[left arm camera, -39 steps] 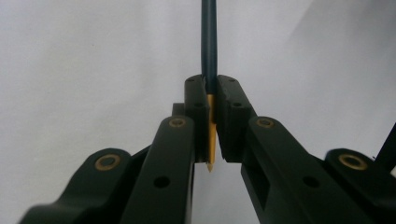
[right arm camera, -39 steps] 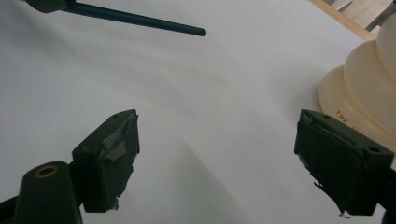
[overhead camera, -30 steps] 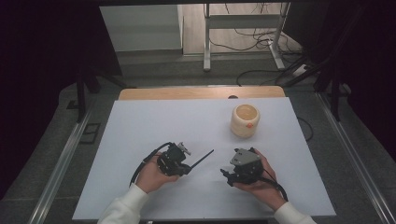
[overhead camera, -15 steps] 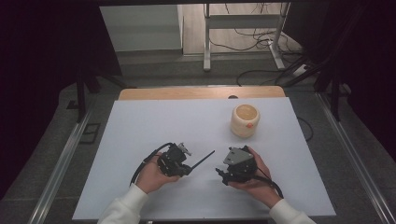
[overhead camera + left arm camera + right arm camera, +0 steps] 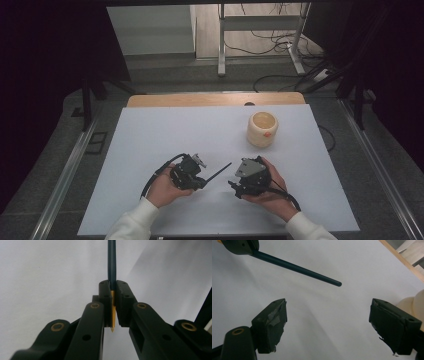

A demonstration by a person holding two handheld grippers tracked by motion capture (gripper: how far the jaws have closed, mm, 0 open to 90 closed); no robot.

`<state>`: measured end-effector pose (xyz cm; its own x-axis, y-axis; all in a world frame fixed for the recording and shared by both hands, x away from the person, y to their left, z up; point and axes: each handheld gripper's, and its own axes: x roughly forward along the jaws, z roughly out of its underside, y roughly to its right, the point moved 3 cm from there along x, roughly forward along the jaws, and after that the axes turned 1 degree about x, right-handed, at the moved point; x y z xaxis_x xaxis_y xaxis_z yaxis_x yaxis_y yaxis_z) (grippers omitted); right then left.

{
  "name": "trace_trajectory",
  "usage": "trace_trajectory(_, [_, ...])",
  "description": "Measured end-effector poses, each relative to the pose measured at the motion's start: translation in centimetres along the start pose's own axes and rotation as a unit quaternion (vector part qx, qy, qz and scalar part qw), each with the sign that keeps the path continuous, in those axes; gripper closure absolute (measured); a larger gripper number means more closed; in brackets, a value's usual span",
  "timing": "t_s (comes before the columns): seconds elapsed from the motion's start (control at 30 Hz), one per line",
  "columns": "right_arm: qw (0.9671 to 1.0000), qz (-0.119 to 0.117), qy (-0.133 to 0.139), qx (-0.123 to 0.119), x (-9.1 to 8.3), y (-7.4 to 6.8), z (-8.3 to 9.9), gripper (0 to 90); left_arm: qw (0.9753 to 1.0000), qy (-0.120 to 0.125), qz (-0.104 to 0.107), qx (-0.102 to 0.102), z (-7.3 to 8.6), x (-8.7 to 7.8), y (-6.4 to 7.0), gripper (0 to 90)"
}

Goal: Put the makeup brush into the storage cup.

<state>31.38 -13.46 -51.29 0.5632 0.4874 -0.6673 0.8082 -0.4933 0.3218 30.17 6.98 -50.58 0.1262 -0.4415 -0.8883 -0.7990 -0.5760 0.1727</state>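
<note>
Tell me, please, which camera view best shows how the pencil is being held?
The left gripper view: the dark pencil sits clamped between the left tongs, tan tip pointing back. The high view shows it small and thin; the right gripper view shows its free blunt end above the table.

Both grippers are chunky matte black. The left gripper has brass-coloured bushings at the jaw pivots plus small screw holes, and a black cable looping off behind it. The right gripper has grey tape on its pads and a grey three-cornered plate on top. Person's wearing white sleeves.
</note>
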Motion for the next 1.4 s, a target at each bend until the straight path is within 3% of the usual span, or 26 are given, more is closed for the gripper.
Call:
trace_trajectory(0.67, [0.9992, 0.003, -0.006, -0.039, 0.7, -0.9, -0.6, 21.3, 0.9996, -0.017, 0.006, 0.023, -0.6, 0.5, 0.6, 84.2])
trace_trajectory(1.0, [0.9992, 0.005, -0.006, -0.04, 0.8, -0.9, -0.7, 22.0, 0.9993, -0.022, 0.007, 0.028, -1.0, 0.6, 0.7, 84.2])
trace_trajectory(1.4, [0.9969, 0.014, -0.002, -0.077, 0.9, -1.4, -1.2, 36.0, 0.9985, -0.034, 0.006, 0.043, -2.0, 0.5, 1.0, 84.2])
